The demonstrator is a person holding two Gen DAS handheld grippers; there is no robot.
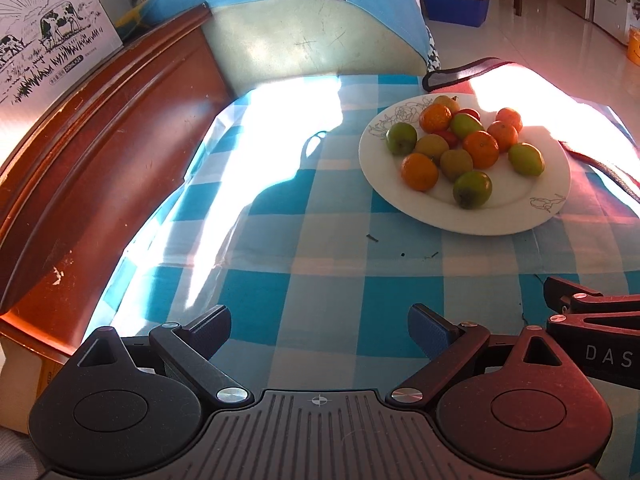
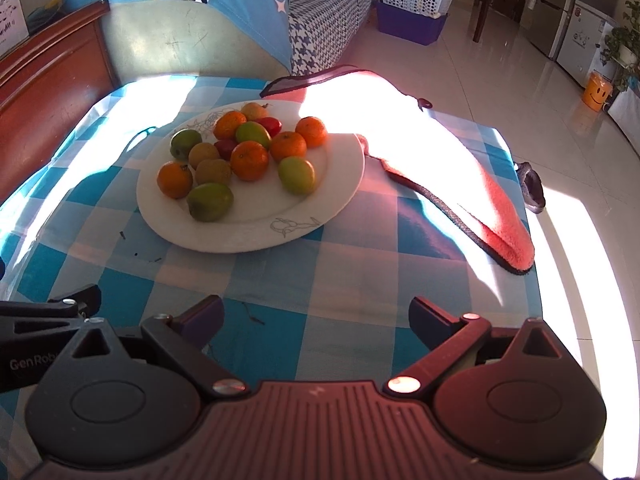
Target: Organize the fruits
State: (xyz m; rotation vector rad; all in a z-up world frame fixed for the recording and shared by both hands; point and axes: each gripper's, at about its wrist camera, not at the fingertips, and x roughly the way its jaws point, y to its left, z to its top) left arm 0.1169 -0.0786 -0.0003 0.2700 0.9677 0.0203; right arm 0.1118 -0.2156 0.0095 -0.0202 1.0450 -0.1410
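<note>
**Mixed fruit on one plate, both claws held back and empty**

The desk (image 2: 360,288) wears a blue-and-white checked cloth, and strong sunlight crosses it in bands, which washes out part of its far side. A red fleece cloth (image 2: 460,184) with a dark edge lies along the right side, its near edge touching or tucked under the plate's rim; it looks laid aside rather than used as a surface for sorting.

The white plate (image 2: 256,236) sits left of centre in the right wrist view, well forward of both claws. All the fruit lies on it, heaped toward the far half and mingled by kind: oranges (image 2: 249,160), green fruits (image 2: 210,201), brownish ones (image 2: 213,171) and red ones (image 2: 225,147) half hidden in the middle. Several touch, so none rolls free. No fruit shows on the cloth.

The left claw (image 1: 320,332) has its fingers spread wide with nothing between them, held low over the near edge of the desk. The right claw (image 2: 316,322) stands likewise apart and empty, just beside the left. Both point toward the plate, a stance that suits either reaching in or having drawn back. Whether gathering on the plate is the wanted order, or sorting by kind is meant, cannot be told.
</note>
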